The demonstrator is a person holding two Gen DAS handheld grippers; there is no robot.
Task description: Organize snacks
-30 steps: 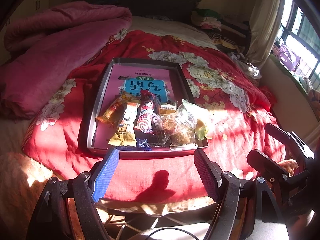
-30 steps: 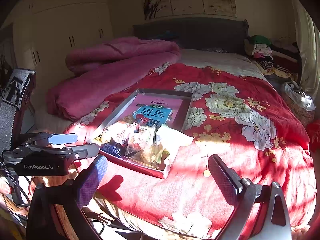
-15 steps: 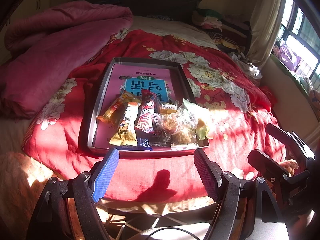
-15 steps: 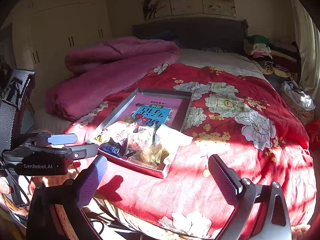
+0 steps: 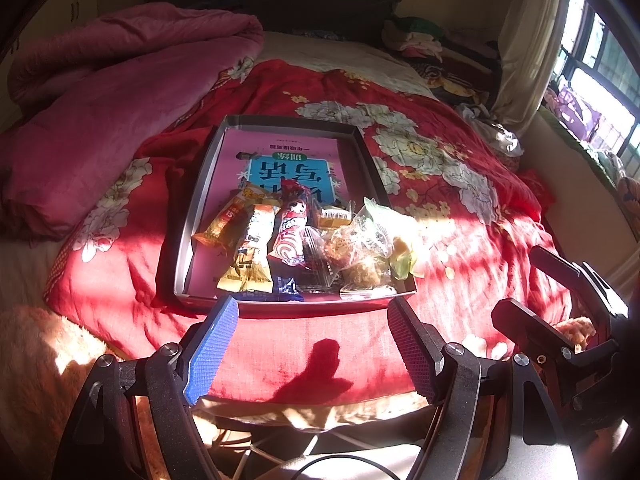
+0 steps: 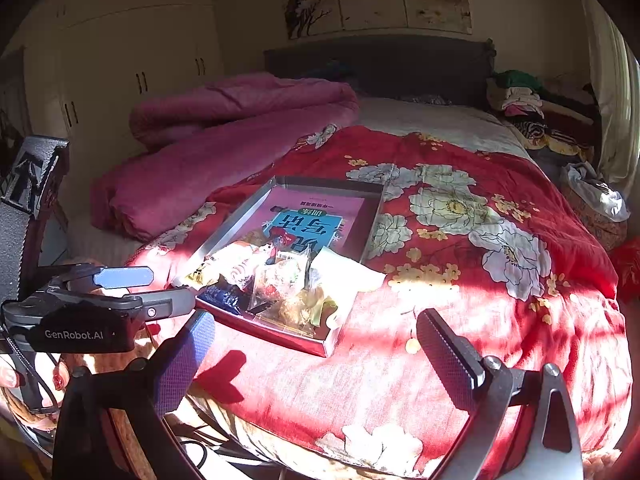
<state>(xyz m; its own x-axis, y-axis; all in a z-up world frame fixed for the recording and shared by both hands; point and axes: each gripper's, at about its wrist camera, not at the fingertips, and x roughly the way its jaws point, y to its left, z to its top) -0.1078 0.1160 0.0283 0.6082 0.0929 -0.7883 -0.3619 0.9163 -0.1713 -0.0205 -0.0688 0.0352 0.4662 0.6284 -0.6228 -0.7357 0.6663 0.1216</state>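
The snacks (image 5: 296, 248) lie heaped at the near end of a shallow grey tray (image 5: 192, 216), on top of a pink book (image 5: 280, 160). The tray rests on the red flowered bedspread (image 5: 460, 208). Near the bed's edge, the left claw (image 5: 312, 316) and right claw (image 6: 316, 332) both gape wide, holding nothing.

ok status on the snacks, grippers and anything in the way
Left gripper and right gripper open, empty, short of the bed. Snacks heaped in tray. Nothing in the way.

Harsh window sunlight — deep shadows
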